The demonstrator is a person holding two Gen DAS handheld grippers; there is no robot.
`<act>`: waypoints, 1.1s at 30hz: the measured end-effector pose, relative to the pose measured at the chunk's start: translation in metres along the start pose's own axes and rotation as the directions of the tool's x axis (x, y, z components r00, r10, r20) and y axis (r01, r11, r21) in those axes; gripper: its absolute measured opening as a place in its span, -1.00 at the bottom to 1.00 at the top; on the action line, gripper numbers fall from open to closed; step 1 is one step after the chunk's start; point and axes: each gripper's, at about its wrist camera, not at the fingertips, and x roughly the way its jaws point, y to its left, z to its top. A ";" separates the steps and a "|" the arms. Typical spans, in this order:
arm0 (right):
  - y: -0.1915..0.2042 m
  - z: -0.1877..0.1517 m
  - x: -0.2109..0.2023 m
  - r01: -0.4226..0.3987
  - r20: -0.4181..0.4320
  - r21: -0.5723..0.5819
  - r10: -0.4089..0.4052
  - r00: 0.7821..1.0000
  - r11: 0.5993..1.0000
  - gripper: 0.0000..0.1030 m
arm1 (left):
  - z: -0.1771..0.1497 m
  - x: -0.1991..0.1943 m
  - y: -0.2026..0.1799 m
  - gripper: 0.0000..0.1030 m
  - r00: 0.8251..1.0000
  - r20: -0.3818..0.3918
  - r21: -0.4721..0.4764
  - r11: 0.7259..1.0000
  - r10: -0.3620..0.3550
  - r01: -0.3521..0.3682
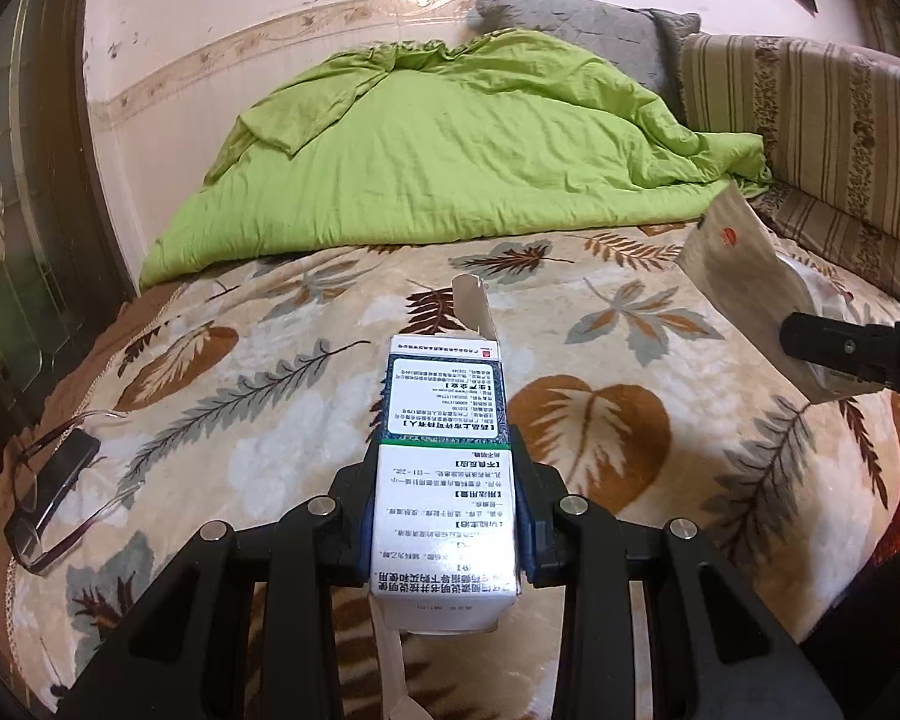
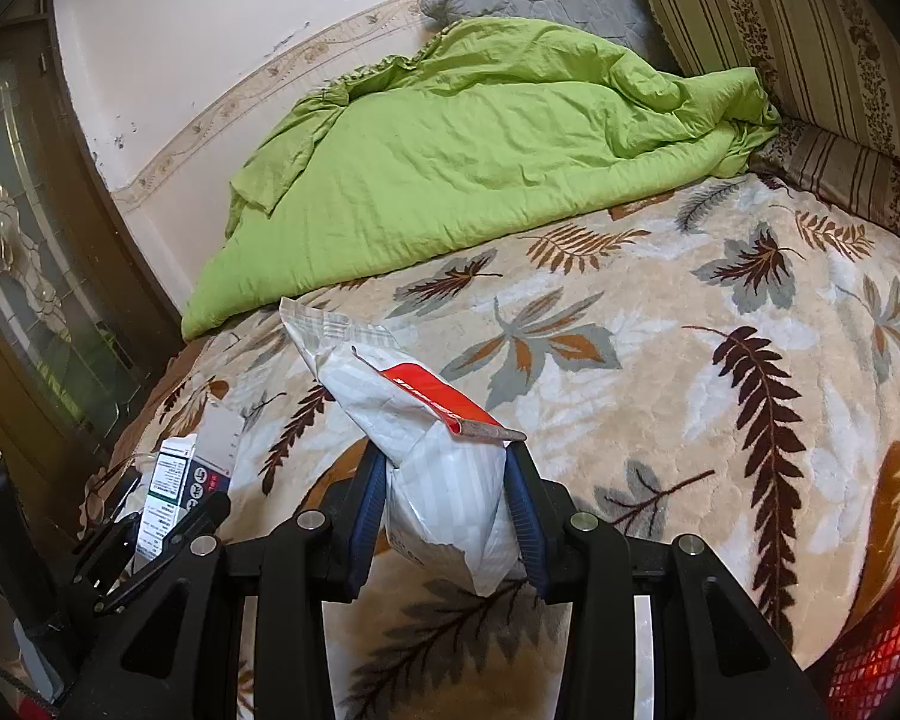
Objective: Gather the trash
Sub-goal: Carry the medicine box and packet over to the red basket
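left hand-held gripper (image 1: 444,516): clenched on a box (image 1: 441,468), held over the bed (image 1: 600,324)
right hand-held gripper (image 2: 444,504): clamped round a white bag (image 2: 432,450), also above the bed
glasses (image 1: 60,480): on the bed's left edge
quilt (image 1: 450,150): green, far end
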 end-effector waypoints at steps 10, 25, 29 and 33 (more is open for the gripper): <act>0.004 -0.011 -0.018 -0.029 0.007 -0.026 0.029 1.000 0.999 -0.17 | -0.007 -0.016 -0.016 -0.36 1.000 0.006 0.021 1.000 -0.022 0.022; -0.024 -0.034 -0.062 -0.049 0.006 0.051 0.049 0.999 0.998 -0.17 | -0.003 -0.039 -0.045 -0.36 0.995 0.029 0.066 0.994 -0.091 0.089; -0.034 -0.035 -0.068 -0.048 0.013 0.084 0.047 0.999 0.995 -0.17 | -0.002 -0.044 -0.055 -0.36 0.993 0.035 0.080 0.991 -0.110 0.107; -0.042 -0.035 -0.072 -0.050 0.016 0.112 0.049 0.999 0.992 -0.17 | -0.002 -0.048 -0.063 -0.36 0.992 0.036 0.096 0.988 -0.124 0.120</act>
